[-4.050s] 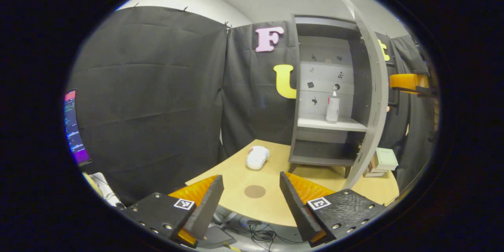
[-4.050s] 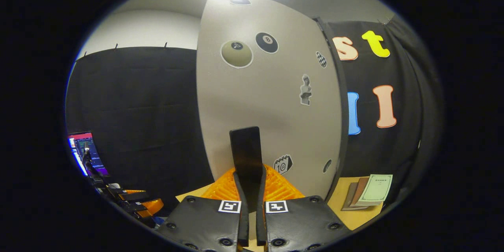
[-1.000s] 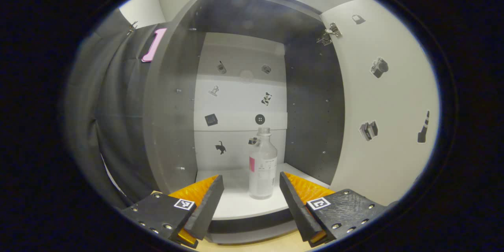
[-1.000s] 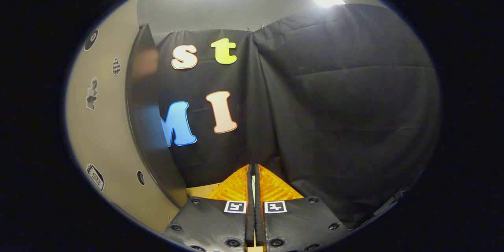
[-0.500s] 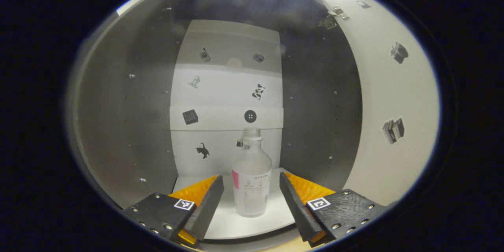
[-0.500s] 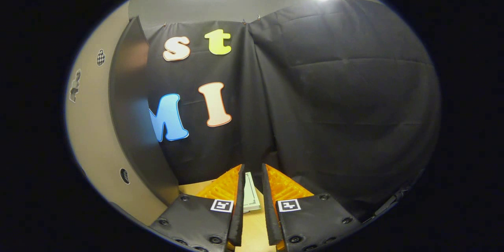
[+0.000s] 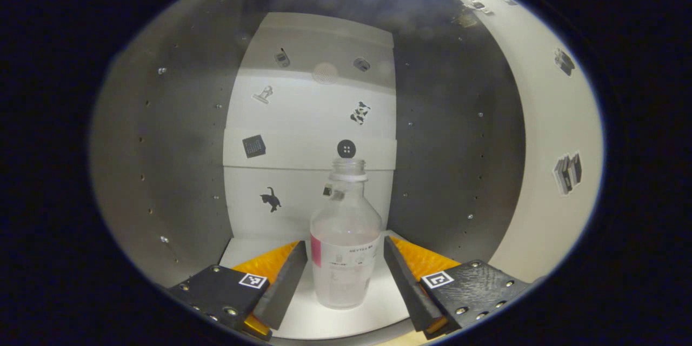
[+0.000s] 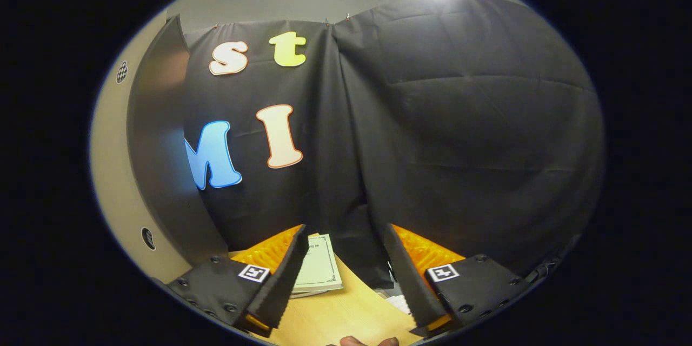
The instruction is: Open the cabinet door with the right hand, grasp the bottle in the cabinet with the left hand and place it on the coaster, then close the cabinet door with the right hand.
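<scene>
The left tongs (image 7: 345, 275) stand wide apart with the bottle (image 7: 345, 238) upright between them on the cabinet (image 7: 178, 135) shelf (image 7: 335, 321); whether either finger touches the bottle is hard to tell, and its label is too blurred to make out. The right tongs (image 8: 343, 259) gape, gripping nothing, over the table (image 8: 346, 313), a booklet (image 8: 319, 270) partly hidden behind one finger. The open door (image 8: 116, 173) is cut off beside them.

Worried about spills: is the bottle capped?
Uncapped, apparently: the bottle stands upright on the shelf, its neck ending in an open rim.
</scene>
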{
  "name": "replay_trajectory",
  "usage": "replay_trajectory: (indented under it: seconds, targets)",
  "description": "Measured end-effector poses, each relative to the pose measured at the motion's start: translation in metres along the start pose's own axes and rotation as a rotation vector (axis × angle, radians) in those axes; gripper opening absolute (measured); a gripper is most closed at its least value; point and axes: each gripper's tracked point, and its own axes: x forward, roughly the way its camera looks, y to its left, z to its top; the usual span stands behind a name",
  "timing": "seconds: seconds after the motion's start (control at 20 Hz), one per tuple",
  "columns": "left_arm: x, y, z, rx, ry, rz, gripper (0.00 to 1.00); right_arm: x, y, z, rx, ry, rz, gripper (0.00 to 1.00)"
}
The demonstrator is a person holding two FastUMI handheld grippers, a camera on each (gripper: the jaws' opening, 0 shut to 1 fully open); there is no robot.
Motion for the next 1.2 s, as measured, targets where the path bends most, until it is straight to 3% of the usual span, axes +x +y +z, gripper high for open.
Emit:
replay_trajectory:
  seconds: [0.05, 0.25, 0.3, 0.35, 0.65, 0.9, 1.0, 1.05, 1.1, 1.2]
  targets:
    - [0.001, 0.000, 0.001, 0.000, -0.004, 0.003, 0.88, 0.003, -0.001, -0.003, 0.004, 0.011, -0.003, 0.97]
    - [0.003, 0.001, 0.006, -0.009, -0.025, 0.015, 0.87, 0.011, 0.000, -0.011, -0.006, 0.038, 0.013, 0.97]
    - [0.002, 0.001, 0.007, -0.011, -0.032, 0.022, 0.73, 0.013, -0.001, -0.012, -0.017, 0.040, 0.009, 0.97]
    - [0.000, -0.001, 0.005, -0.007, -0.023, 0.020, 0.72, 0.015, -0.002, -0.013, -0.026, 0.042, 0.007, 0.97]
    - [-0.031, -0.013, 0.020, 0.052, -0.038, 0.000, 0.75, 0.013, 0.000, -0.015, -0.002, 0.027, 0.020, 0.97]
    - [-0.103, -0.017, 0.021, 0.041, -0.087, -0.026, 0.71, 0.000, -0.004, -0.020, 0.028, 0.017, 0.013, 0.97]
    - [-0.141, -0.014, -0.003, 0.002, -0.079, -0.015, 0.72, -0.008, -0.004, -0.023, 0.042, 0.020, 0.009, 0.97]
    - [-0.163, -0.009, -0.021, -0.009, -0.068, 0.002, 0.73, -0.012, -0.003, -0.024, 0.048, 0.025, 0.012, 0.91]
    - [-0.187, -0.003, -0.043, -0.009, -0.044, 0.021, 0.75, -0.016, 0.001, -0.027, 0.052, 0.034, 0.020, 0.97]
    - [-0.226, 0.013, -0.068, 0.021, -0.042, 0.064, 0.71, -0.024, 0.004, -0.029, 0.054, 0.041, 0.032, 0.97]
